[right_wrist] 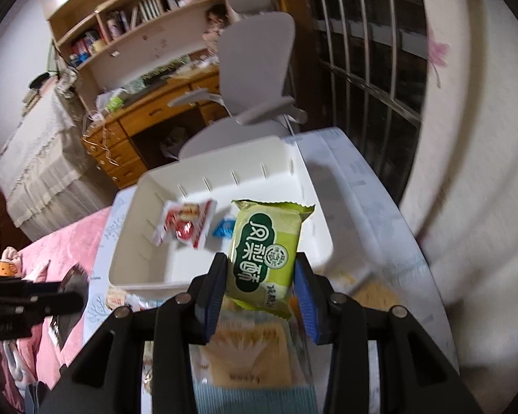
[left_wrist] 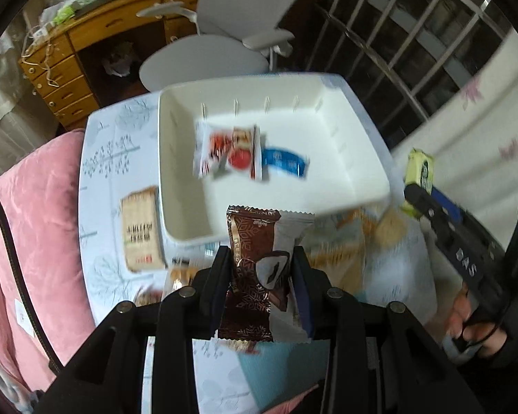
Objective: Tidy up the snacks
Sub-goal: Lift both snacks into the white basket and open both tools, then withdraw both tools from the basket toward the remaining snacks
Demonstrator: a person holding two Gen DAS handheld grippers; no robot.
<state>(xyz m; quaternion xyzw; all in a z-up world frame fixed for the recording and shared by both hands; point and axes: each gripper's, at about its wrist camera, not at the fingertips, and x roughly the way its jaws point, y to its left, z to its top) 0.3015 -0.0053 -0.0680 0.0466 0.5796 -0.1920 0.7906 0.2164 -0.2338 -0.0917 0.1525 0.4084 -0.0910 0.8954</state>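
My left gripper [left_wrist: 259,258] is shut on a brown and white snack packet [left_wrist: 259,258], held just in front of the white bin's near rim [left_wrist: 259,236]. My right gripper [right_wrist: 260,262] is shut on a green pastry packet [right_wrist: 264,252], held over the bin's near right corner [right_wrist: 323,252]. The right gripper with the green packet also shows at the right of the left wrist view [left_wrist: 419,176]. Inside the bin lie a red and white packet [left_wrist: 228,153] and a blue packet [left_wrist: 285,162]; both also show in the right wrist view, red and white [right_wrist: 184,222] and blue [right_wrist: 224,227].
The bin sits on a small table with a pale printed cloth [left_wrist: 103,158]. A tan packet [left_wrist: 140,229] lies left of the bin; orange packets [left_wrist: 342,252] lie near its front. A pink cushion [left_wrist: 34,214] is at left. A grey chair [left_wrist: 224,45] and wooden desk [left_wrist: 72,55] stand behind.
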